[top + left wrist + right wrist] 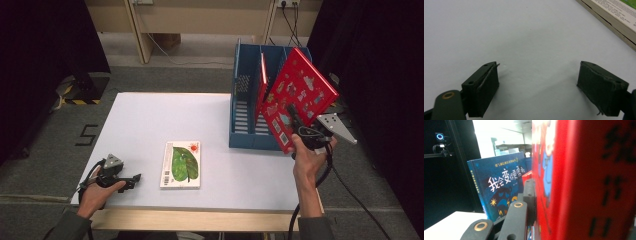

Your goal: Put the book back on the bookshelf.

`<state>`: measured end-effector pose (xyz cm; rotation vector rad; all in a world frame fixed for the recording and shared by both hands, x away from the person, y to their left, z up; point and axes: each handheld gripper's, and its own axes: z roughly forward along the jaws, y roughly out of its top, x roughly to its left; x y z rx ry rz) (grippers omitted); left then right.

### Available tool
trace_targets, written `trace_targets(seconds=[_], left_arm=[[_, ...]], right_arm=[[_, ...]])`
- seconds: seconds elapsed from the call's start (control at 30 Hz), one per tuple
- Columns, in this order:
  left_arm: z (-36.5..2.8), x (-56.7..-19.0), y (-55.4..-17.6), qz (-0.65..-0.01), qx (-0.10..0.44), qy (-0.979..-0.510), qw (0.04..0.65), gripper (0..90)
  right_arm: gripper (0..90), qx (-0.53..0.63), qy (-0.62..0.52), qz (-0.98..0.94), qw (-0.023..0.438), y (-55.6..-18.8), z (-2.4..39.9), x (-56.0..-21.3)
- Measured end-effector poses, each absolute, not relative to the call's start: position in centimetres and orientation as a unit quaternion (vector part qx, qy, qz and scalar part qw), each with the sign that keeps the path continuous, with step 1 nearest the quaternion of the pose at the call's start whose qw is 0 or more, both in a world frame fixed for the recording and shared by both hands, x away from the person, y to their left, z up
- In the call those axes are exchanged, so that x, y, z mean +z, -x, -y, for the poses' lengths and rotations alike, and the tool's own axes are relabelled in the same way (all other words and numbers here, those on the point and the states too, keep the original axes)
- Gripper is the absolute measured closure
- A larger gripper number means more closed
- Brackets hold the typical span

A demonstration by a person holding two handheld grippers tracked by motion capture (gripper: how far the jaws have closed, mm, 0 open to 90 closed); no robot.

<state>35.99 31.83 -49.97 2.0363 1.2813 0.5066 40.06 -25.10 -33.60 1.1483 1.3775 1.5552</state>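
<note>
A red picture book [298, 97] hangs tilted in the air at three o'clock, clenched low on its edge by the right tongs [298, 126], apparently so it can drop upright into the blue file rack [248, 107] beside another red book [262, 85]. The left tongs [131, 179] rest released at eight o'clock on the worktop [150, 120], short of a green-covered book [181, 164] lying flat.

Grey carpet floor [45, 150], black curtains [40, 40], pale wooden furniture [200, 20]
</note>
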Motion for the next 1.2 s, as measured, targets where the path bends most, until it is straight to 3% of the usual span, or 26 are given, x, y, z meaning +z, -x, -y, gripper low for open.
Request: trace_targets(seconds=[0.73, 1.2], left_arm=[[-31.8, -50.0, -36.0, -0.491, 0.195, -0.78, 0.336, 15.7], [-31.8, -50.0, -36.0, -0.491, 0.196, -0.78, 0.335, 15.7]], right_arm=[[79.0, 0.583, -0.464, -0.538, 0.393, -41.9, 25.7, -32.7], [79.0, 0.555, -0.468, -0.548, 0.415, -46.6, 23.3, -32.6]])
